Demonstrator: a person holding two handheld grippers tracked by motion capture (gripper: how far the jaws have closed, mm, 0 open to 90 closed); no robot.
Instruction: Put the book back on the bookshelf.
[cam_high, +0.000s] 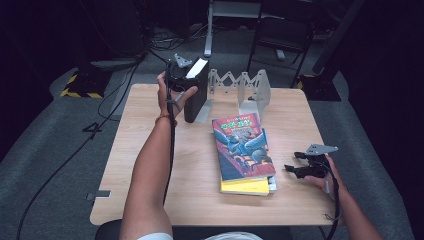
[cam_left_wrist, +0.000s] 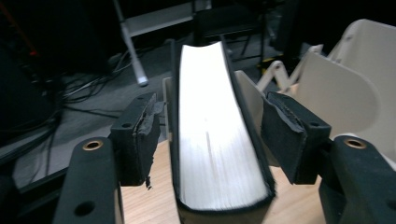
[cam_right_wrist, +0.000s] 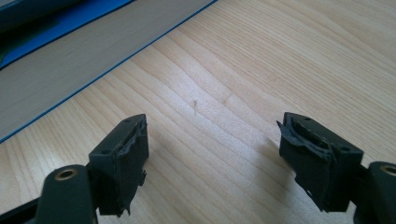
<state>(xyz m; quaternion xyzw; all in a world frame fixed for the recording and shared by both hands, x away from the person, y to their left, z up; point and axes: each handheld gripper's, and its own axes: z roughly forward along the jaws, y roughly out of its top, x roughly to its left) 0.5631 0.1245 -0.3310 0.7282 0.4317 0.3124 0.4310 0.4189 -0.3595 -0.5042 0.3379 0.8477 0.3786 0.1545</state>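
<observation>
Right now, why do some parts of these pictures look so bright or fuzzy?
In the left gripper view the black book's white page edges glare, washed out, and the room behind is dark. In the right gripper view the table is evenly lit, soft shadows sit beside the right gripper, and the books at the top left are blurred. In the high view the wooden tabletop is bright against a dim floor.

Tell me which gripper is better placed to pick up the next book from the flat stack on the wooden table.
Right, probably. The right gripper lies open beside the colourful top book of the stack, its jaws empty. The left gripper straddles the upright black book by the grey bookstand, farther from the stack.
</observation>
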